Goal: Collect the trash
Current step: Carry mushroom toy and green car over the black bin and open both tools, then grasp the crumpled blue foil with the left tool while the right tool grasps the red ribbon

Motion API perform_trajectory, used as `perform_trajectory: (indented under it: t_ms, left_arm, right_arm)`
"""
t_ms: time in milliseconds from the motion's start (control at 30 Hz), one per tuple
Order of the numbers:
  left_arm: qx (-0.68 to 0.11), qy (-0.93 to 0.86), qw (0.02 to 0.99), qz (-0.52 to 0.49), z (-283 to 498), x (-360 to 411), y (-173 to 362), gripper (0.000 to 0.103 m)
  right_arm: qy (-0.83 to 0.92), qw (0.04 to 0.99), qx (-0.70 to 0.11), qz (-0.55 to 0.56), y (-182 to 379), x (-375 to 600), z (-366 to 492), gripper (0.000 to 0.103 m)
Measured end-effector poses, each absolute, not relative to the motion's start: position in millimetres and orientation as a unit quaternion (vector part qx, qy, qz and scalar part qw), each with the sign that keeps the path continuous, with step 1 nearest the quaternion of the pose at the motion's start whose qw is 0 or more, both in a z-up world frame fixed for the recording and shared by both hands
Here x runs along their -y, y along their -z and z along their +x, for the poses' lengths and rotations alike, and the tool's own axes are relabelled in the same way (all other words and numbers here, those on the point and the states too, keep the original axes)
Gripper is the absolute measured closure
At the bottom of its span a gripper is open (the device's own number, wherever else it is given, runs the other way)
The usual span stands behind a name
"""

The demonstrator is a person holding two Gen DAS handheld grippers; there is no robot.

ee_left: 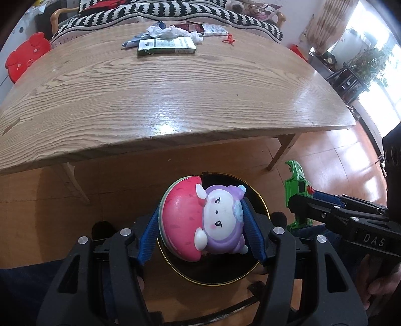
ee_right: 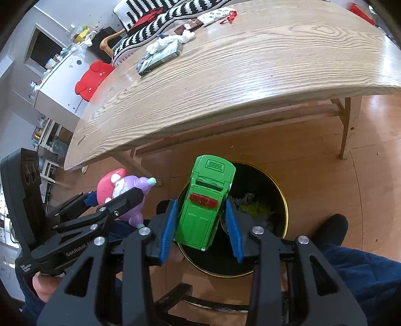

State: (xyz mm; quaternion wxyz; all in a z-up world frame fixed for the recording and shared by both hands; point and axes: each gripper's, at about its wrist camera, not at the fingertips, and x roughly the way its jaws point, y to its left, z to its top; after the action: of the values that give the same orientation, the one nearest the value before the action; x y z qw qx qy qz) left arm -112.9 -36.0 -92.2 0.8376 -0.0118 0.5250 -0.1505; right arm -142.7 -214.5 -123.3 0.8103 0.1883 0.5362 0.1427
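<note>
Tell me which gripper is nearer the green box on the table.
Neither clearly: the left gripper and right gripper both sit over the bin, far from the green box across the table.

Both wrist views look steeply down, close above the shared bin (ee_left: 253, 190) (ee_right: 280, 198).

- Wooden table (ee_left: 175, 95), oak grain, glossy.
- Striped black-and-white cushions (ee_left: 175, 12) behind its far edge.
- Red animal-shaped stool (ee_left: 25, 56) at its left end.
- Potted plant (ee_left: 371, 65) near window.
</note>
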Motion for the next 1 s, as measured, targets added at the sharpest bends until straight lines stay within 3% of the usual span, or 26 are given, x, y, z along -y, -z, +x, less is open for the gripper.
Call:
perform_trajectory:
  t_ms: [33, 100, 200, 367, 1000]
  left_arm:
    - [-0.526, 0.151, 0.837, -0.012, -112.7, 36.3, 92.5, 0.042]
    - [-0.527, 0.152, 0.836, -0.014, -111.3, 35.9, 93.2, 0.039]
    - [-0.526, 0.151, 0.837, -0.017, -110.2, 35.2, 92.6, 0.03]
    - [-0.526, 0.152, 0.837, -0.019, -110.6, 35.5, 92.7, 0.025]
    - [-0.526, 0.15, 0.837, -0.022, -111.5, 36.0, 93.0, 0.024]
  right_arm:
    - [-0.142, 0.81, -0.535, 0.192, 123.1, 215.6, -142.7, 0.06]
    - [-0.138, 0.813, -0.532, 0.193, 121.9, 217.2, -142.7, 0.044]
    - [-0.136, 0.815, -0.528, 0.196, 119.8, 219.8, -142.7, 0.038]
    - [-0.133, 0.815, -0.527, 0.2, 120.2, 222.0, -142.4, 0.035]
    - [-0.132, 0.82, -0.523, 0.191, 115.2, 220.6, -142.1, 0.034]
